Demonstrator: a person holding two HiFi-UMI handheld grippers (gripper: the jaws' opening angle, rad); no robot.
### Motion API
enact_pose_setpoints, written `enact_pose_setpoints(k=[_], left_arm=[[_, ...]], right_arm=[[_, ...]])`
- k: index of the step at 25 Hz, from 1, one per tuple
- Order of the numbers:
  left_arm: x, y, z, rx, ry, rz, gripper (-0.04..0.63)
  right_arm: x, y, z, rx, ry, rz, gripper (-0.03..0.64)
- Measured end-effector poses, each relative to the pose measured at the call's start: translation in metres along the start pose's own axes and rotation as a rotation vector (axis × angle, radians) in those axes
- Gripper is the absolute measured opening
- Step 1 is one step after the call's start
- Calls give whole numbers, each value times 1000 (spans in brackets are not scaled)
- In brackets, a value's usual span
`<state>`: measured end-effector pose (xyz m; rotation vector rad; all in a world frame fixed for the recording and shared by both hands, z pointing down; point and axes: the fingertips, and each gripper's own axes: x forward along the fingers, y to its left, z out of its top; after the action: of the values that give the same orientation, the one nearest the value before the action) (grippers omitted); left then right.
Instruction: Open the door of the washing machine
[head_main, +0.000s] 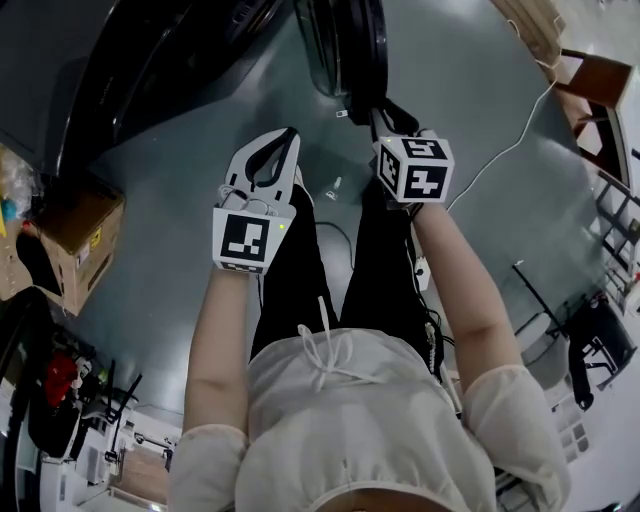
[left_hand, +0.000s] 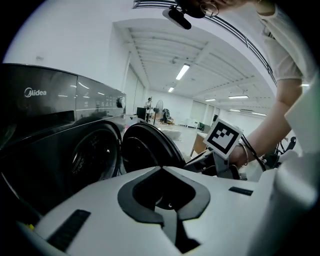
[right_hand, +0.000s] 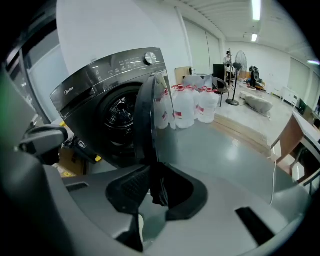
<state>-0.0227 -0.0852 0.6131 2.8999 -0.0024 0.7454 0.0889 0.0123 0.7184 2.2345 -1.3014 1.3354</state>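
The dark front-loading washing machine (right_hand: 107, 100) has its round door (right_hand: 150, 120) swung out, seen edge-on in the right gripper view. My right gripper (right_hand: 152, 172) is shut on the door's lower rim, which runs between its black pads. In the head view the right gripper (head_main: 378, 112) reaches up to the door (head_main: 345, 45) at the top. My white left gripper (head_main: 290, 135) hovers left of it, its tips together with nothing held. The left gripper view has its closed tips (left_hand: 160, 170) in front of the open door (left_hand: 150, 145) and the drum opening (left_hand: 92, 155).
A cardboard box (head_main: 80, 225) stands on the grey floor at the left. A white cable (head_main: 510, 150) trails across the floor on the right, near wooden furniture (head_main: 595, 75). Several large water bottles (right_hand: 192, 107) stand beside the machine.
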Motion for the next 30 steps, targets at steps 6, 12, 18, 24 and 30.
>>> enact_pose_setpoints(k=[6, 12, 18, 24, 30], left_arm=[[37, -32, 30, -56, 9, 30, 21], [88, -56, 57, -67, 25, 44, 21], [141, -79, 90, -72, -52, 77, 21], [182, -90, 110, -56, -56, 102, 21], [219, -107, 128, -50, -70, 98, 21]], right_arm=[[-11, -54, 8, -84, 23, 31, 77], [-15, -108, 21, -132, 53, 56, 78], [-21, -169, 41, -150, 101, 78, 84], [-17, -224, 72, -177, 95, 72, 91], [-11, -269, 102, -223, 87, 75, 95]])
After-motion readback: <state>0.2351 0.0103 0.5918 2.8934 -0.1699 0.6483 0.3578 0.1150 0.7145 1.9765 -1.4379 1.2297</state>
